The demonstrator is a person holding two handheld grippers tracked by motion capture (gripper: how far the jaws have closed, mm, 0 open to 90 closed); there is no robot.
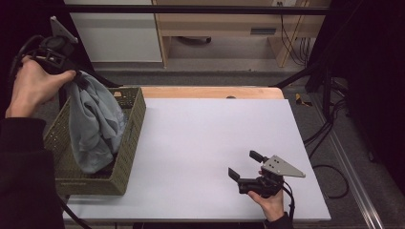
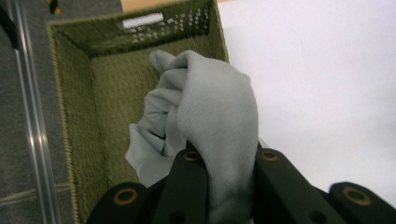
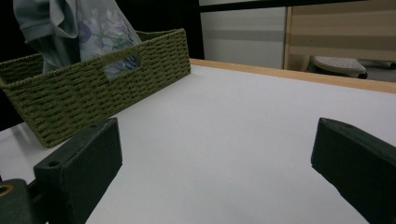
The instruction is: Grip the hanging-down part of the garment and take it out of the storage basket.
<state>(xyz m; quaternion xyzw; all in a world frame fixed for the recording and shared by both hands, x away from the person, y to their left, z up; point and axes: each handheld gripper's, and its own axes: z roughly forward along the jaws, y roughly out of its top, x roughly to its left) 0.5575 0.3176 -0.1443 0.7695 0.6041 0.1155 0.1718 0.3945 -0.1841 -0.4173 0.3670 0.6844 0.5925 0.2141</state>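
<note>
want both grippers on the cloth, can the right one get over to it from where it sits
Probably yes: the right gripper is open and the white table between it and the grey cloth is bare. The cloth hangs from the left gripper, above the basket.

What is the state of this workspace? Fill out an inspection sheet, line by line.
Surface: white table top, wooden edge at the far side, bare apart from the basket.
Job's things: woven green basket at the table's left edge; grey garment hanging from the left tool, its lower end inside the basket.
Clutter: nothing seen on the table.
Grippers: left tool shut on the garment, raised above the basket; right tool open, low over the table near its right front, holding nothing.
Cables: one trails from each tool; more lie on the floor at right.
Surroundings: light cabinets and wooden furniture behind, dark frame bars, grey floor.
</note>
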